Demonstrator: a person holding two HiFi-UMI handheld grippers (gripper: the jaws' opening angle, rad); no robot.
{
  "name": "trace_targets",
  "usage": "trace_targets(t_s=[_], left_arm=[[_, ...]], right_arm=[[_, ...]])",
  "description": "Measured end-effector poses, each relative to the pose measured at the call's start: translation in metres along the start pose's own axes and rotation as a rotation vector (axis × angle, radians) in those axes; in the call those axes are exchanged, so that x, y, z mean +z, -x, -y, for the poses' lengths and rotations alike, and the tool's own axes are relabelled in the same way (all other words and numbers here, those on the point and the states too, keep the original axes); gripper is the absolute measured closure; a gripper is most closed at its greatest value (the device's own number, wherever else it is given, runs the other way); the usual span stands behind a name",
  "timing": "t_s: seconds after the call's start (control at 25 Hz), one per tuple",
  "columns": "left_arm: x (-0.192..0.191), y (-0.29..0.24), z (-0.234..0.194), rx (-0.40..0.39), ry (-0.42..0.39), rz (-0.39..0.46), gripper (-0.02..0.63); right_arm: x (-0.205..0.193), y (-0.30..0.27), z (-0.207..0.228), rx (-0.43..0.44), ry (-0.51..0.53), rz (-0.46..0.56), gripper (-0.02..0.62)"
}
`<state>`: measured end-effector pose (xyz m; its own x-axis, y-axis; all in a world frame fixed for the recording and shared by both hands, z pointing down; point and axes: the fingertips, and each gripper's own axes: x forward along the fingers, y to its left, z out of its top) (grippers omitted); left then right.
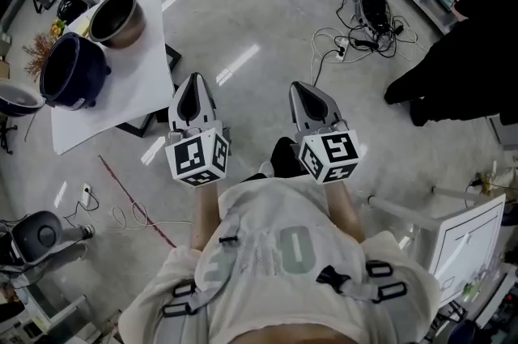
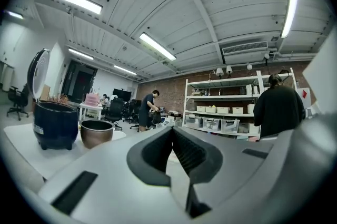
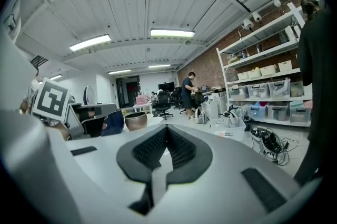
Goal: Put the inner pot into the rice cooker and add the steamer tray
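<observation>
Copper pot (image 1: pixel 116 17) waits beside cooker (image 1: pixel 73 69) on bench (image 1: pixel 150 83), upper left; left claw (image 1: pixel 194 83) and right claw (image 1: pixel 303 90) clenched, empty; approach step; next, reach pot, open.

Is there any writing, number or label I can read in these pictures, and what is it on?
"0": large figure on the person's shirt; the figure to its left is creased, unreadable.
Left cube and right cube: black-and-white squares, no words.
Shelf bins: labels too small to read.
</observation>
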<state>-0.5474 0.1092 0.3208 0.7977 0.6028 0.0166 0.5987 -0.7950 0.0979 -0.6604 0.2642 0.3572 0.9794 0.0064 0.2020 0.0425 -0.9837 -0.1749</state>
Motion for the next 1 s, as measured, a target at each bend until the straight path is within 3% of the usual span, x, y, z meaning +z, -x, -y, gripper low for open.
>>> trace_targets(t_s=[0.56,0.8,1.0], left_arm=[[-0.012,-0.097,-0.034,0.031,0.023,0.035,0.584],[-0.009,-0.195,-0.051,0.072,0.041,0.053,0.584],[0.016,-0.302,-0.06,0.098,0.002,0.087,0.584]], right_arm=[[0.013,-0.119,0.035,0.061,0.011,0.019,0.588],[0.047,-0.216,0.08,0.123,0.017,0.016,0.588],[0.095,-0.303,0.133,0.138,0.04,0.033,0.588]])
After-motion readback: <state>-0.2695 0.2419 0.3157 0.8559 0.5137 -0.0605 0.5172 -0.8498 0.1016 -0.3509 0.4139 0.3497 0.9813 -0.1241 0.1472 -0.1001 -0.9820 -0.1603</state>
